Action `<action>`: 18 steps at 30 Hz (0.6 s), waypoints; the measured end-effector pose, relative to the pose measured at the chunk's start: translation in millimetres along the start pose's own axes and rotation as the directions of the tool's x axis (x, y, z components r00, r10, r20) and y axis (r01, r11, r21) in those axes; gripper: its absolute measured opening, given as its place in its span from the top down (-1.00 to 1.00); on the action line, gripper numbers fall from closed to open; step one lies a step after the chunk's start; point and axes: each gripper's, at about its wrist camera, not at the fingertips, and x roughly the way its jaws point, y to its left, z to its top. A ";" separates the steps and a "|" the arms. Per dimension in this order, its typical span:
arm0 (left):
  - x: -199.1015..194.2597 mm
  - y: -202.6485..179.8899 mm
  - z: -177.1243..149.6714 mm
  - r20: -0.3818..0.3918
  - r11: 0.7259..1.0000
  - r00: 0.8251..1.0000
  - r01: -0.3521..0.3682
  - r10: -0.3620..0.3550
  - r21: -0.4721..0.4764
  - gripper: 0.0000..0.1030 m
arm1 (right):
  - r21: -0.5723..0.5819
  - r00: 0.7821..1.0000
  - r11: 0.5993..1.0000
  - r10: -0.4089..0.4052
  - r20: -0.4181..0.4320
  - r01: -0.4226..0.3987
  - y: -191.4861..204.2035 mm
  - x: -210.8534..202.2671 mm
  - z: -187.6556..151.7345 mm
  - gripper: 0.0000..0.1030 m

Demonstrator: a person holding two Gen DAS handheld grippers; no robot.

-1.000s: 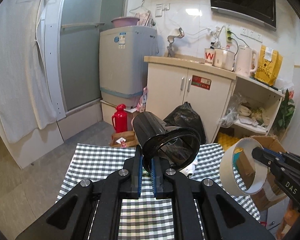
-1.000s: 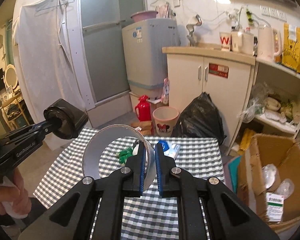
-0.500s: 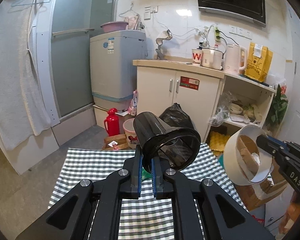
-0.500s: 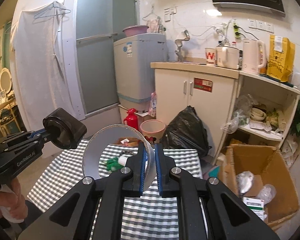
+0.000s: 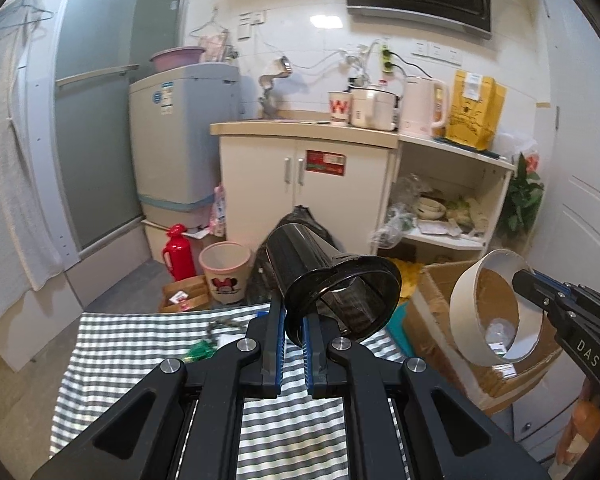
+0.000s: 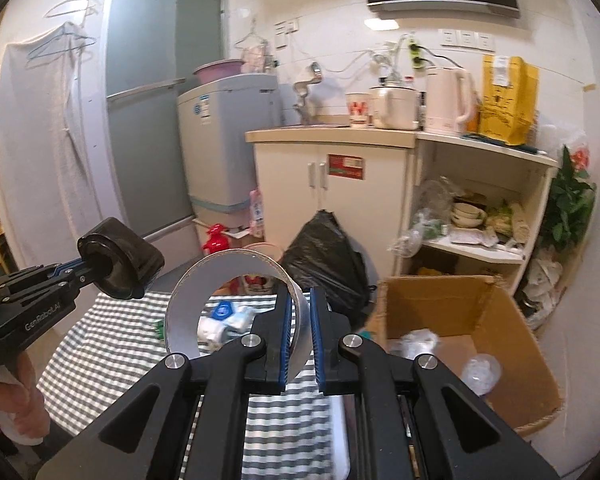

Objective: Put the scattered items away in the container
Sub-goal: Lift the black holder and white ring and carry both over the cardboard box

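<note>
Walls: white tiles.
Furniture: cream two-door cabinet, grey washing machine.
Door: frosted glass.

Our left gripper and right gripper were matte black, with blue-lined fingers and silver screws; white lettering marked their sides, "GenRobot.AI" and "DAS".

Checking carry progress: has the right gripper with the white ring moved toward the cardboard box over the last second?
Yes. In the right wrist view the cardboard box now sits closer and fuller beside the right gripper, which holds the white ring.
</note>
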 end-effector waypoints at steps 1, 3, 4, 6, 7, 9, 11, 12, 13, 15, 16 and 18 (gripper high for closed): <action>2.0 -5.0 0.9 -0.001 1.000 1.000 0.009 -0.009 0.003 0.86 | 0.005 1.000 1.000 -0.010 0.000 0.010 -5.7 -0.5 0.4 0.82; 7.1 -16.1 3.0 -0.005 1.000 1.000 0.028 -0.028 0.010 0.86 | 0.019 0.999 0.999 -0.034 -0.004 0.034 -20.7 -0.5 0.7 0.82; 8.6 -20.3 3.1 -0.007 0.999 0.999 0.035 -0.035 0.012 0.86 | 0.024 0.999 0.999 -0.043 -0.006 0.043 -26.8 -0.7 0.9 0.82; 14.2 -33.5 4.9 -0.013 0.998 0.998 0.056 -0.055 0.021 0.86 | 0.034 0.998 0.997 -0.067 -0.013 0.068 -41.4 -1.3 1.5 0.82; 16.8 -39.5 5.7 -0.015 0.998 0.998 0.063 -0.063 0.025 0.86 | 0.039 0.997 0.996 -0.076 -0.016 0.076 -47.4 -1.5 1.6 0.82; 22.3 -51.0 7.9 -0.020 0.996 0.996 0.082 -0.081 0.030 0.86 | 0.049 0.995 0.994 -0.097 -0.022 0.097 -62.1 -2.1 2.1 0.82; 27.4 -63.0 9.8 -0.024 0.994 0.995 0.100 -0.099 0.036 0.86 | 0.055 0.994 0.992 -0.109 -0.028 0.111 -72.1 -2.6 1.3 0.82; 30.5 -69.8 10.8 -0.027 0.993 0.994 0.111 -0.110 0.040 0.86 | 0.058 0.993 0.991 -0.117 -0.030 0.119 -77.9 -2.9 0.9 0.82; 33.2 -75.9 11.8 -0.029 0.991 0.992 0.122 -0.121 0.045 0.86 | 0.061 0.991 0.990 -0.126 -0.033 0.128 -84.2 -2.8 0.6 0.82; 40.3 -89.4 13.8 -0.039 0.988 0.989 0.145 -0.143 0.054 0.86 | 0.068 0.989 0.987 -0.143 -0.039 0.145 -96.4 -3.0 -0.4 0.82; 43.6 -96.0 14.5 -0.042 0.986 0.987 0.155 -0.153 0.060 0.86 | 0.070 0.988 0.986 -0.150 -0.041 0.153 -101.2 -3.2 -1.0 0.82; 50.0 -111.1 16.2 -0.049 0.981 0.983 0.178 -0.175 0.072 0.86 | 0.076 0.984 0.982 -0.170 -0.049 0.174 -114.3 -3.8 -3.3 0.82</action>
